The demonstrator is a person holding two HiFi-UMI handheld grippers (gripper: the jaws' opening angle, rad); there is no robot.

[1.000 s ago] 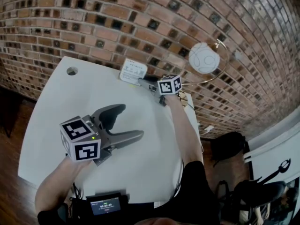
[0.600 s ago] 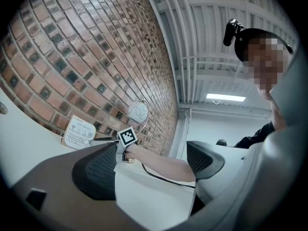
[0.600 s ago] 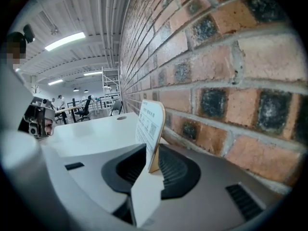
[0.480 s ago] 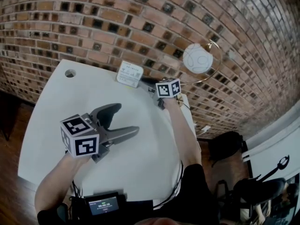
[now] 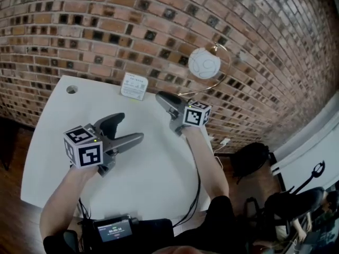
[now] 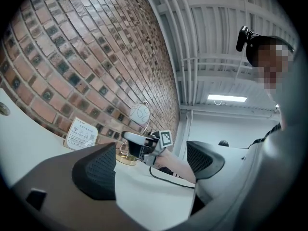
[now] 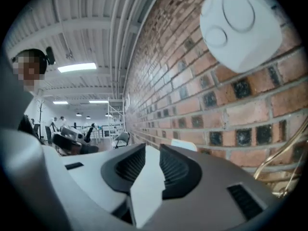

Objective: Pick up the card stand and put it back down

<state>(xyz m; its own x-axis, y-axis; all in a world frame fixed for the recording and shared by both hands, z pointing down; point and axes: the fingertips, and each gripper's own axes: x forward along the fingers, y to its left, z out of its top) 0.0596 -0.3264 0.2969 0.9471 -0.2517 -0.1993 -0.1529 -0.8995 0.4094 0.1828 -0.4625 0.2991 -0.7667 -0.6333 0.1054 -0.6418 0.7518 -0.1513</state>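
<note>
The card stand, a small white sign with print, stands upright on the white table against the brick wall. It also shows in the left gripper view, and its top edge peeks past the jaws in the right gripper view. My right gripper hovers to the right of the stand, apart from it. Its jaws have just been opening and stand open with a narrow gap and nothing between them. My left gripper hangs over the table's middle, wide open and empty.
A lamp with a white globe on a gold ring stands at the table's back right, close above the right gripper. A round cable hole sits at the table's far left. A small screen device lies at the near edge.
The right gripper has drawn back to the right from the card stand and risen. The stand stays on the table by the wall. The left gripper has barely moved.
</note>
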